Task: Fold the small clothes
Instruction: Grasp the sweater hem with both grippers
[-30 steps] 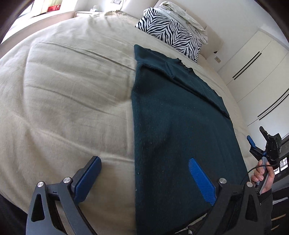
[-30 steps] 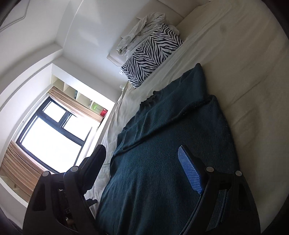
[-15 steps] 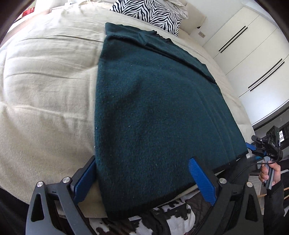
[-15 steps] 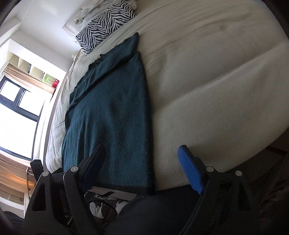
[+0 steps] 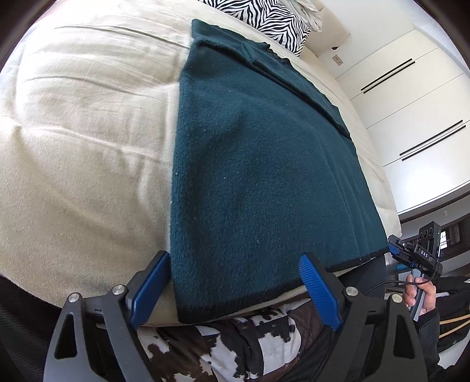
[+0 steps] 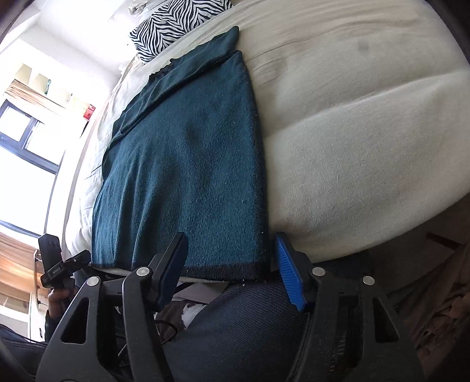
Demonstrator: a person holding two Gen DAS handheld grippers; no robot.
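Note:
A dark teal knit garment [image 5: 258,164] lies flat on the cream bed, its black hem at the near edge; it also shows in the right wrist view [image 6: 188,176]. Its far end is folded over in a narrower strip. My left gripper [image 5: 232,291] is open, its jaws straddling the garment's near left hem corner. My right gripper [image 6: 232,270] is open, its jaws straddling the near right hem corner. The right gripper shows in the left wrist view [image 5: 417,255], and the left gripper shows in the right wrist view [image 6: 58,264].
The cream bed [image 5: 82,152] spreads wide on both sides of the garment. A zebra-print pillow [image 5: 264,17] lies at the head. White wardrobe doors [image 5: 411,97] stand to the right, a window [image 6: 20,147] to the left. My legs are below the bed edge.
Both grippers have drawn back from above the garment to the near bed edge and dropped to the hem corners. The garment has not moved.

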